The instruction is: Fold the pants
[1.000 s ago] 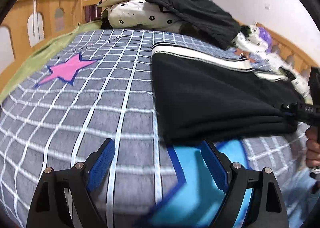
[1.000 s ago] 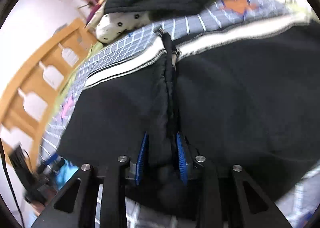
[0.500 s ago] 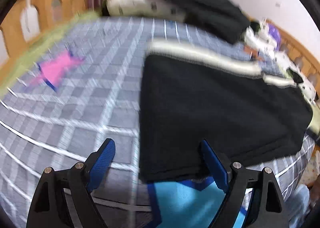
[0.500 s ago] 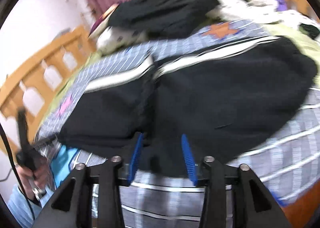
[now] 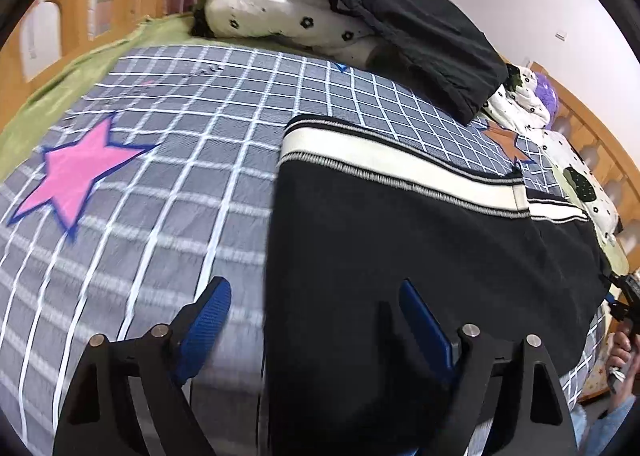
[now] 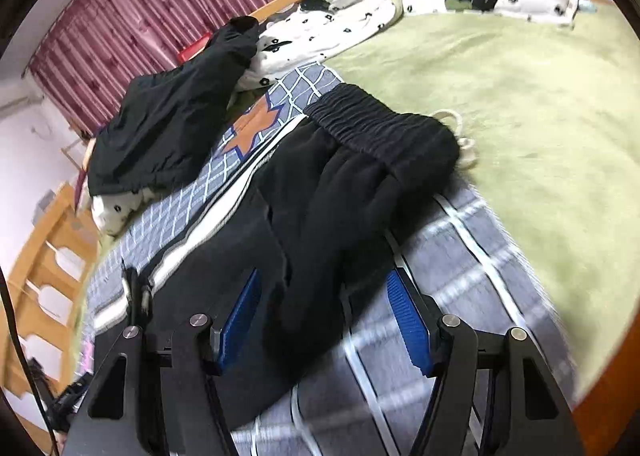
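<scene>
Black pants (image 5: 420,248) with a white side stripe (image 5: 392,164) lie folded on the grey checked bedspread (image 5: 180,184). My left gripper (image 5: 316,324) is open and empty, its jaws straddling the pants' left folded edge near the bed's front. In the right wrist view the pants (image 6: 320,208) show their elastic waistband (image 6: 380,128) at the far end. My right gripper (image 6: 324,320) is open and empty, low over the pants' near edge.
A black garment (image 5: 404,28) lies on patterned pillows (image 5: 276,12) at the head of the bed. A green sheet (image 6: 520,104) covers the bed beside the checked spread. Wooden rails (image 5: 80,4) border the bed. A pink star (image 5: 76,172) marks the spread.
My right gripper has let go of the pants and opened wide, then swung toward the waistband end. My left gripper has moved forward over the pants' left edge, staying open.
</scene>
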### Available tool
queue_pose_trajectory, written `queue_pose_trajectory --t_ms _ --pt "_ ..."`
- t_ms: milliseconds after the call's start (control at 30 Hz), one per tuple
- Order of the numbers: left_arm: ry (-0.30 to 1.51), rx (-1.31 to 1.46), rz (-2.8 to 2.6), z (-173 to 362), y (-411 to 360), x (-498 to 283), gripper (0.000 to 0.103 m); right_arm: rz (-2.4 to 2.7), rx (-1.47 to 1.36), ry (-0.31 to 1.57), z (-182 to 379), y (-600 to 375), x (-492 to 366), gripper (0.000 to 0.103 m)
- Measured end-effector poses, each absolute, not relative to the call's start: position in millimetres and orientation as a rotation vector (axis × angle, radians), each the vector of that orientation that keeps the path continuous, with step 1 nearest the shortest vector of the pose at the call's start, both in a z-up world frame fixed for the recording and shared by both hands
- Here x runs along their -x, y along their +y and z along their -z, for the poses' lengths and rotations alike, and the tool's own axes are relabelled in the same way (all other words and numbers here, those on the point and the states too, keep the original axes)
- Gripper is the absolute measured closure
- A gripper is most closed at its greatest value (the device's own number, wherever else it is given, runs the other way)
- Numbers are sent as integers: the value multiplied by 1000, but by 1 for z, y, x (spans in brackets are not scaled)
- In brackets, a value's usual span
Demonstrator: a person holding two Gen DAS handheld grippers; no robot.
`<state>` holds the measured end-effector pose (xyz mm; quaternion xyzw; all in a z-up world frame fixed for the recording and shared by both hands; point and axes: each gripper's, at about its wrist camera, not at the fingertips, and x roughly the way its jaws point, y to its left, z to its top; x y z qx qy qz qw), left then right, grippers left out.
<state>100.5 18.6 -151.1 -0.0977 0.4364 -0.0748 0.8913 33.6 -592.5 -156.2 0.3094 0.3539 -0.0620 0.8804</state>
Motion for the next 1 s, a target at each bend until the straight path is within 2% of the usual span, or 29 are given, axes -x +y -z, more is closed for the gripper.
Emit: queue_pose_trajectory --t_ms 67,100,133,267,300,333,367,400,433,533,800,1000 --pt "949 215 157 157 22 -121 26 138 -669 736 162 -599 -48 38" --pt "969 225 163 162 24 -128 36 144 -689 742 167 -603 -58 38" --pt "991 241 166 166 27 -137 41 144 -708 749 171 -604 -66 38" --pt "1033 276 259 173 30 -154 42 136 -740 760 178 -614 -85 35" --pt "1044 273 283 173 28 -159 50 147 -730 765 178 -614 -89 35" --pt "1050 292 289 173 28 -162 63 170 -707 773 175 -612 -94 40" --pt "1060 309 286 173 27 -164 69 192 -681 774 172 -609 -97 57" --pt "1060 311 284 171 27 -166 84 194 -653 770 168 -606 -99 70" --pt "1037 303 283 164 25 -164 92 175 -631 760 163 -603 -99 83" --pt "962 302 294 137 21 -157 93 192 -479 701 124 -575 -96 89" --pt "828 399 370 76 26 -154 93 89 -269 530 -5 -475 -93 90" --pt "755 406 314 33 86 -143 93 -43 -221 447 -70 -407 -80 91"
